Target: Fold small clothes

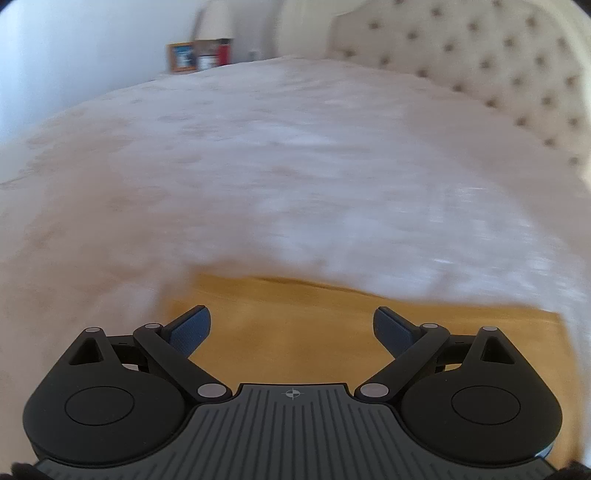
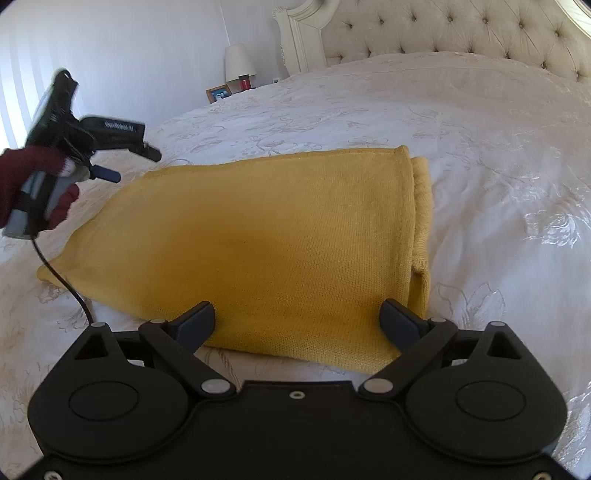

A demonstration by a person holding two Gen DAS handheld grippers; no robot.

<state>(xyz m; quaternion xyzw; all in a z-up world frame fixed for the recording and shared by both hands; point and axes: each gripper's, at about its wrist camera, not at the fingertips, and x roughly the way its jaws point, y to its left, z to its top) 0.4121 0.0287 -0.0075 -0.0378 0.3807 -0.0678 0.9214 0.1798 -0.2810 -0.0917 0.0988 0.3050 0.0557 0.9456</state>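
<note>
Right wrist view: a mustard-yellow knitted garment (image 2: 280,236) lies folded on a bed (image 2: 480,147) covered with a pale bedspread bearing a faint floral pattern. The garment forms a broad, roughly trapezoidal slab, wide at the near right and tapering toward the far left. Its top layer is smooth and flat, with a fine ribbed knit texture visible. Along the right side a second layer shows from beneath the upper one, its edge rounded and slightly puckered, so at least two thicknesses are stacked there. The near edge rests flat on the bedspread.

The right tool (image 2: 297,317) is spread wide and holds nothing; its two dark fingers frame the garment's near edge, and whether they touch the fabric cannot be told. The left tool (image 2: 136,162) is raised above the bed at the garment's far left end, gripped by a hand in a dark red glove (image 2: 33,162); it is blurred, and a black cable (image 2: 62,273) hangs from it across the garment's left corner.

Left wrist view (blurred): the left tool (image 1: 291,325) is spread wide and empty, with the yellow garment (image 1: 295,332) filling the area between and beyond its fingers.

Background: a tufted cream headboard (image 2: 461,29), a lamp (image 2: 239,62) and a small framed picture (image 2: 218,93) beside the bed.
</note>
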